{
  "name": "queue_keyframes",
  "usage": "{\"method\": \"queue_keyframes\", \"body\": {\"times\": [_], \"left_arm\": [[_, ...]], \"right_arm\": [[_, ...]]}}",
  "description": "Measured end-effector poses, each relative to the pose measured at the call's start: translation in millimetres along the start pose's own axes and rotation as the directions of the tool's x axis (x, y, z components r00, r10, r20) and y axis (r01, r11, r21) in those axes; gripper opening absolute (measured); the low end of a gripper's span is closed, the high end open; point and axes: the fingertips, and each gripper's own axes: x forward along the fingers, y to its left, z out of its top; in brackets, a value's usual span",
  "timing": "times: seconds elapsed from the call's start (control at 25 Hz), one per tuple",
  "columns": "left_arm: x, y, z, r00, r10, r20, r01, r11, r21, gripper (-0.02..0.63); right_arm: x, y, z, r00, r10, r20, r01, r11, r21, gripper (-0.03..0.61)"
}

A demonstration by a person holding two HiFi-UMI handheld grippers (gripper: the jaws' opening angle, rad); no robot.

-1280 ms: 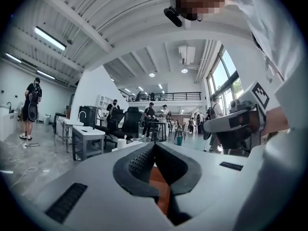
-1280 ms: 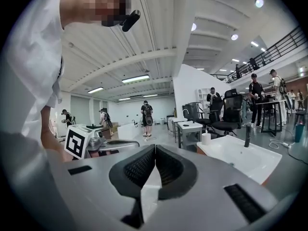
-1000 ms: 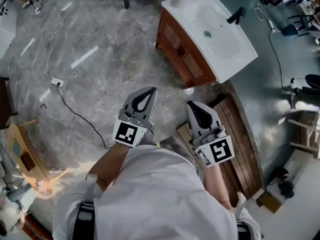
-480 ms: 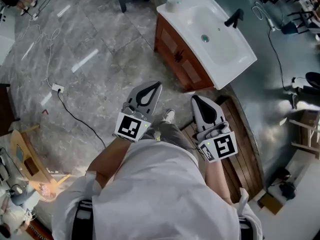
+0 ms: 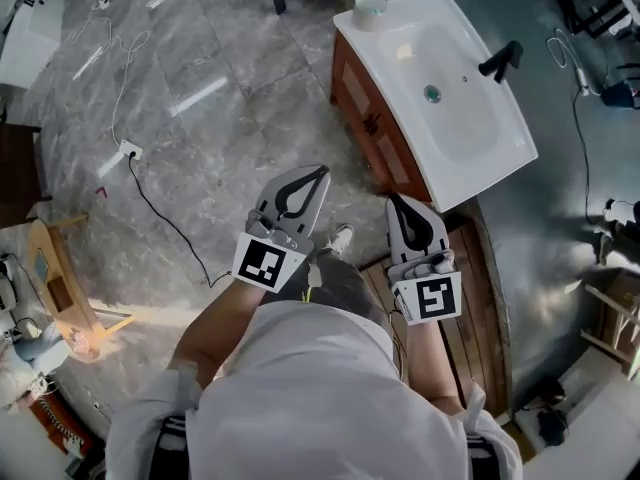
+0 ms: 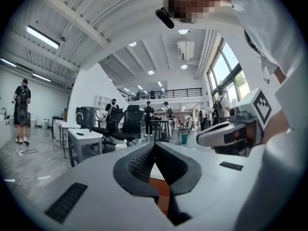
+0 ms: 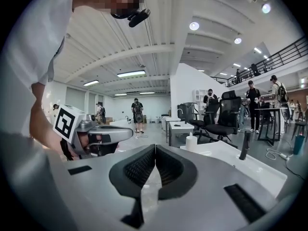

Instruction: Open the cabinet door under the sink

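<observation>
The sink unit stands at the head view's upper right: a white basin top [image 5: 440, 78] with a black faucet [image 5: 500, 60] over a brown wooden cabinet with doors [image 5: 375, 133] that look shut. Both grippers are held in front of the person, short of the cabinet and touching nothing. My left gripper [image 5: 322, 171] is shut and empty; in its own view the tips meet [image 6: 154, 146] and a strip of brown cabinet [image 6: 163, 196] shows below them. My right gripper [image 5: 392, 198] is also shut and empty [image 7: 155, 147], with the basin top [image 7: 231, 158] to its right.
A power strip [image 5: 128, 150] with its black cable lies on the grey tiled floor at left. A dark wooden platform [image 5: 480, 298] sits beside the sink unit. A white cup [image 5: 370, 6] stands on the basin's corner. The person's shoe [image 5: 340, 236] is between the grippers.
The view has shifted, so the sink unit now sits further right in the picture. Both grippers stay shut, held side by side, and have kept their pose.
</observation>
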Motion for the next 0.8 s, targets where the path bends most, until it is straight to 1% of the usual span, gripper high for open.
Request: {"method": "queue_keyframes", "body": {"times": [0.08, 0.16, 0.28, 0.4, 0.52, 0.6, 0.72, 0.8], "left_arm": [[9, 5, -15, 1.000, 0.006, -0.015, -0.007, 1.000, -0.019, 0.015], [18, 16, -39, 0.999, 0.014, -0.034, -0.015, 0.999, -0.036, 0.015], [34, 36, -85, 0.998, 0.019, -0.057, -0.021, 0.999, -0.046, 0.015], [43, 47, -136, 0.996, -0.004, -0.090, -0.001, 0.999, -0.055, 0.015], [56, 55, -186, 0.992, -0.028, -0.121, 0.023, 0.999, -0.043, 0.015], [63, 60, -214, 0.989, -0.043, -0.139, 0.037, 0.998, -0.040, 0.015], [70, 65, -247, 0.987, -0.058, -0.151, 0.054, 0.998, -0.029, 0.015], [75, 68, -267, 0.986, -0.060, -0.155, 0.058, 0.998, -0.020, 0.015]], "right_arm": [[15, -6, -22, 1.000, -0.001, -0.018, 0.001, 1.000, -0.005, 0.032], [32, -14, -53, 0.999, -0.009, -0.044, 0.009, 1.000, -0.001, 0.032], [62, -25, -108, 0.997, -0.020, -0.078, 0.021, 1.000, 0.013, 0.032], [82, -25, -155, 0.994, -0.039, -0.104, 0.043, 0.998, 0.035, 0.032], [105, -32, -201, 0.992, -0.049, -0.120, 0.055, 0.997, 0.049, 0.034], [118, -38, -227, 0.989, -0.071, -0.127, 0.077, 0.996, 0.048, 0.034], [133, -47, -266, 0.985, -0.093, -0.144, 0.101, 0.994, 0.043, 0.034], [144, -53, -288, 0.985, -0.102, -0.136, 0.106, 0.994, 0.022, 0.034]]}}
